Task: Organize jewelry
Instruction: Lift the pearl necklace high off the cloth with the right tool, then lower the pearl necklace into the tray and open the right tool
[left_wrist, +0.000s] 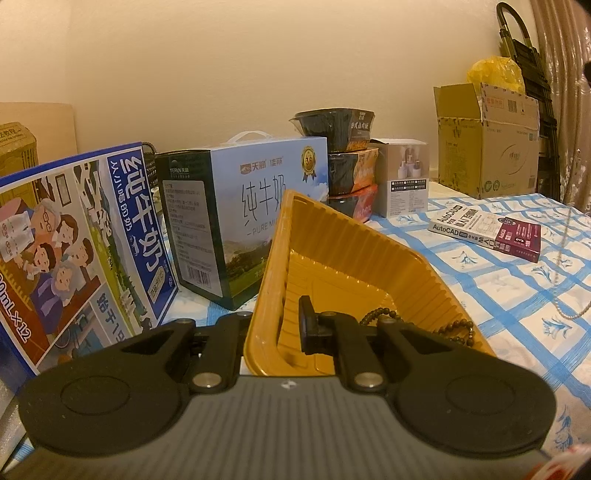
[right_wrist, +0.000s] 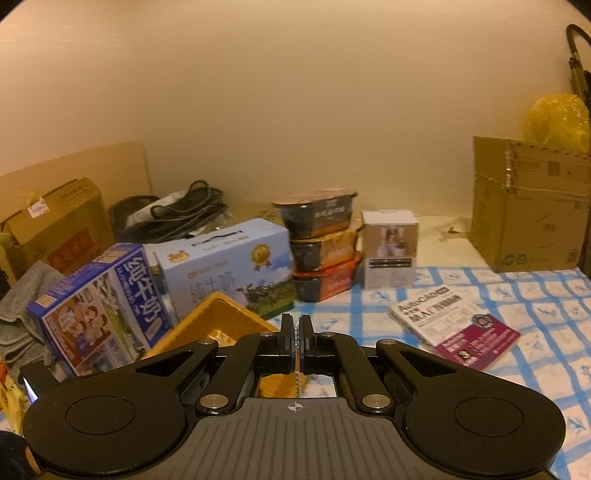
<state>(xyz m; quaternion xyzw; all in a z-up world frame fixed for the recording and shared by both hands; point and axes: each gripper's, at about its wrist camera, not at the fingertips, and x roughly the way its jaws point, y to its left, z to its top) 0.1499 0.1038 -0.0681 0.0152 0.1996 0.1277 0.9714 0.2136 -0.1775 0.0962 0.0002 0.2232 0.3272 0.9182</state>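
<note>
A: What is your left gripper (left_wrist: 275, 328) doing?
B: It clamps the yellow tray's (left_wrist: 354, 236) near wall, tray tilted; a dark bead bracelet (left_wrist: 384, 315) lies inside at its 3 o'clock.

A: And your right gripper (right_wrist: 296, 338)?
B: Pinched tight on a pearl chain (right_wrist: 296, 380) hanging below, tray at 10 o'clock, AutoCAD book (right_wrist: 454, 332) at 2 o'clock.

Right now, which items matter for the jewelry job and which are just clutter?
Job:
yellow tray, gripped at its wall by the left gripper
dark bead bracelet in the tray
pearl chain pinched in the right gripper

Clutter:
milk cartons
noodle bowls
AutoCAD book
cardboard box
</note>
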